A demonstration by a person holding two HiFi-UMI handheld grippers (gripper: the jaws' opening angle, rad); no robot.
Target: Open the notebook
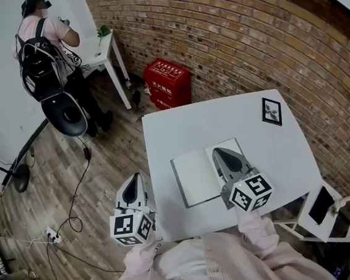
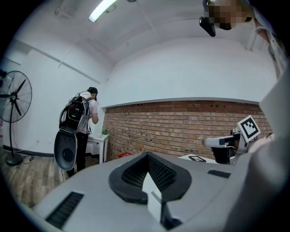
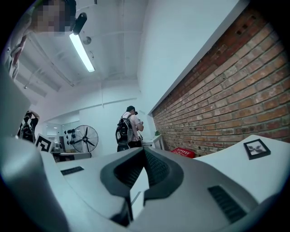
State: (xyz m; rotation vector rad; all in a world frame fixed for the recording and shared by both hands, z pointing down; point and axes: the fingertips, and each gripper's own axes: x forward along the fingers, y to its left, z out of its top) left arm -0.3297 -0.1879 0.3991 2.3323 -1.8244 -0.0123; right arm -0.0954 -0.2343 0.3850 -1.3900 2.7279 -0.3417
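The notebook [image 1: 196, 177] lies open on the white table [image 1: 210, 117], showing blank white pages. My right gripper [image 1: 220, 153] hovers over its right-hand page and hides part of it; its jaws are shut and hold nothing. My left gripper [image 1: 134, 179] hangs beyond the table's left edge, above the wooden floor, also shut and empty. In the left gripper view the left gripper [image 2: 146, 155] points level toward the brick wall, with the right gripper [image 2: 226, 144] at the right. The right gripper view shows the right gripper [image 3: 144, 150] closed, the table's surface to its right.
A small black-framed picture [image 1: 271, 110] lies at the table's far right corner. A red crate [image 1: 168, 83] and a small white side table [image 1: 108, 47] stand by the brick wall. A person with a backpack [image 1: 43, 57] stands far left. A white folding chair [image 1: 332, 213] is at the right; cables cross the floor [image 1: 75, 196].
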